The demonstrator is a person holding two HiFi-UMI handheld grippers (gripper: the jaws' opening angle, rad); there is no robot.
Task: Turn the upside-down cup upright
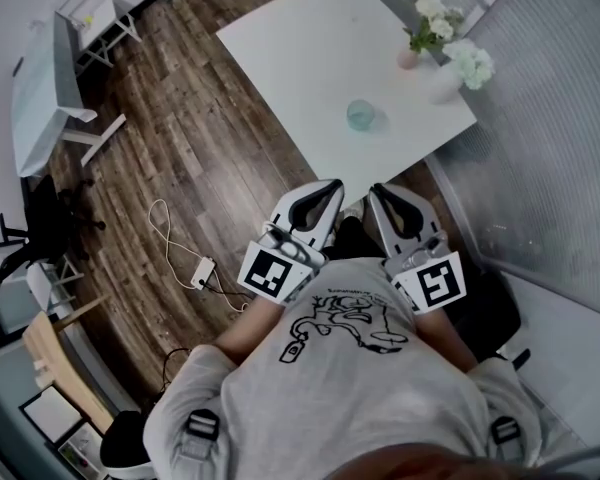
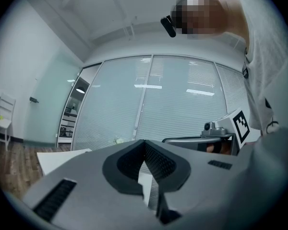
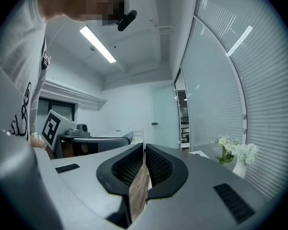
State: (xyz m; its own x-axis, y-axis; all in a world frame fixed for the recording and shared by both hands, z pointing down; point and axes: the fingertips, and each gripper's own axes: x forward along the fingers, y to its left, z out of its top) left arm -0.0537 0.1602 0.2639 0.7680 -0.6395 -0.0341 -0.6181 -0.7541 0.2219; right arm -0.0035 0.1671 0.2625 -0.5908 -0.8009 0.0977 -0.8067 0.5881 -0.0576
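A small pale blue-green translucent cup [image 1: 361, 115] stands on the white table [image 1: 310, 58], toward its near right side; I cannot tell which way up it is. Both grippers are held close to the person's chest, short of the table's near edge and well apart from the cup. My left gripper [image 1: 334, 184] is shut with nothing between its jaws, and its tips [image 2: 144, 142] meet in its own view. My right gripper [image 1: 377, 188] is shut and empty too, its tips [image 3: 144, 145] together. Neither gripper view shows the cup.
Two vases of white flowers stand at the table's right side, a small pink vase [image 1: 408, 58] and a white vase [image 1: 445, 83]. A slatted glass wall [image 1: 550, 118] runs along the right. A cable and power strip [image 1: 202, 268] lie on the wooden floor at left, beyond them a white desk [image 1: 40, 88].
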